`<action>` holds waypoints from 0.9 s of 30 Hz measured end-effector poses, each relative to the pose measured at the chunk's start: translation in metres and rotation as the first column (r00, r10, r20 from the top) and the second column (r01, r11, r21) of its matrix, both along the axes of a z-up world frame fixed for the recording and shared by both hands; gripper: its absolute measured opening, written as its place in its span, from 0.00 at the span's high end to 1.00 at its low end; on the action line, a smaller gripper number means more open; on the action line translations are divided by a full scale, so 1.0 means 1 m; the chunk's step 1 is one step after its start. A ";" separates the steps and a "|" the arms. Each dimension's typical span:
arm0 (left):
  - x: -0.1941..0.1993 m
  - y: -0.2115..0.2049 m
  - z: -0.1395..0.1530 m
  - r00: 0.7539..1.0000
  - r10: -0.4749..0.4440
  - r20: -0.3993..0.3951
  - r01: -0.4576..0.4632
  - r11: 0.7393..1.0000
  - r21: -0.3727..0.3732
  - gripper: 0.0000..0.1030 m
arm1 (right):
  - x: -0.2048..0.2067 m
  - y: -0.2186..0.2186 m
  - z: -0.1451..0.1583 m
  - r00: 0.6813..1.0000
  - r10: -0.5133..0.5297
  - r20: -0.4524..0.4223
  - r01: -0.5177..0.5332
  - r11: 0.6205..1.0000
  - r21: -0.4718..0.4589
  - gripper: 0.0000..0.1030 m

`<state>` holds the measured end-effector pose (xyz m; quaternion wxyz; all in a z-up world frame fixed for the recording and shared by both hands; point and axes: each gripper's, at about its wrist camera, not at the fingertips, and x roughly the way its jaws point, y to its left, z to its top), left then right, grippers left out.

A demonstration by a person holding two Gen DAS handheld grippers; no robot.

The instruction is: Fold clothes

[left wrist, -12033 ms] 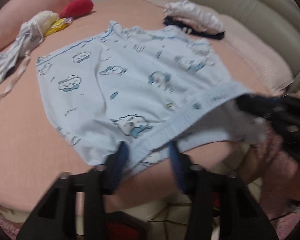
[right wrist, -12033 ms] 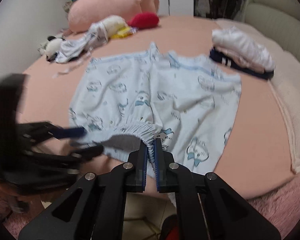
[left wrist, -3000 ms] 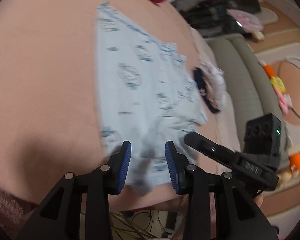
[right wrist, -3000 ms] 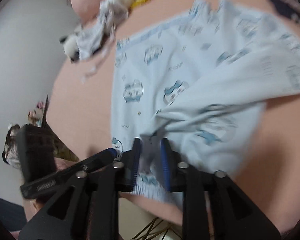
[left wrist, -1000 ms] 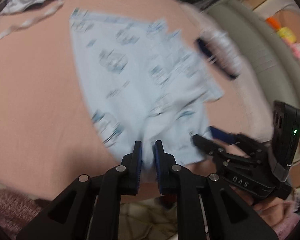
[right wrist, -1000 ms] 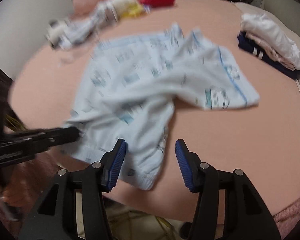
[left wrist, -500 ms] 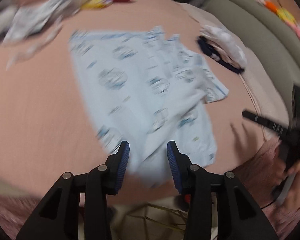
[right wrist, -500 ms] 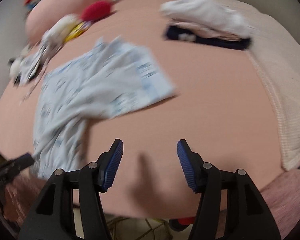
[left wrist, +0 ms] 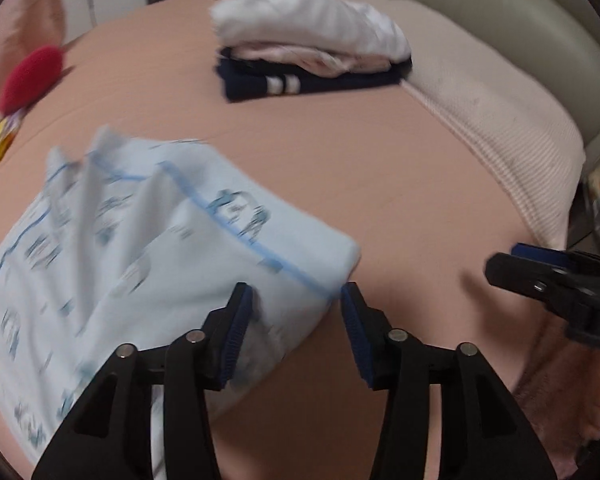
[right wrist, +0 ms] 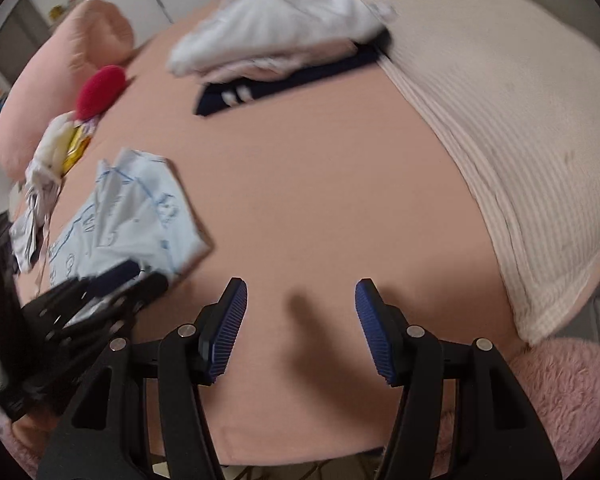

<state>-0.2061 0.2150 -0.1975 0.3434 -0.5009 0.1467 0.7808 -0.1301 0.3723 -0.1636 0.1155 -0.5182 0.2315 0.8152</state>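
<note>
My blue shorts lie doubled over on the bed, near left. Left gripper wide, w/ nothing in it, by the near corner. Right gripper wide, over bare bed. Mid-fold, I think; next fold needs a corner pinched.

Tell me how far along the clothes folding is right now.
Done: a folded stack sits at the far side of the bed. In hand: the light blue shorts are doubled over once; both tongs, left and right, are open. Left: finishing the shorts, then the crumpled white garment.
</note>
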 end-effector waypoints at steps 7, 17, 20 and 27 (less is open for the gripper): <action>0.004 0.005 0.005 0.995 -0.004 -0.102 0.004 1.000 -0.008 0.92 | -0.016 -0.007 -0.008 0.999 0.021 0.026 -0.020 0.999 -0.040 0.44; -0.058 -0.192 0.070 0.932 0.362 -0.023 -0.347 0.908 0.235 0.92 | -0.022 -0.058 -0.017 0.984 0.165 0.071 -0.168 0.985 0.028 0.44; -0.076 -0.232 0.053 0.901 0.433 0.032 -0.427 0.872 0.239 0.92 | -0.035 -0.080 -0.014 0.969 0.237 0.067 -0.239 0.971 0.024 0.44; -0.115 -0.321 0.016 0.806 0.573 0.151 -0.592 0.773 0.227 0.92 | -0.101 -0.138 0.008 0.908 0.418 0.033 -0.419 0.903 0.098 0.44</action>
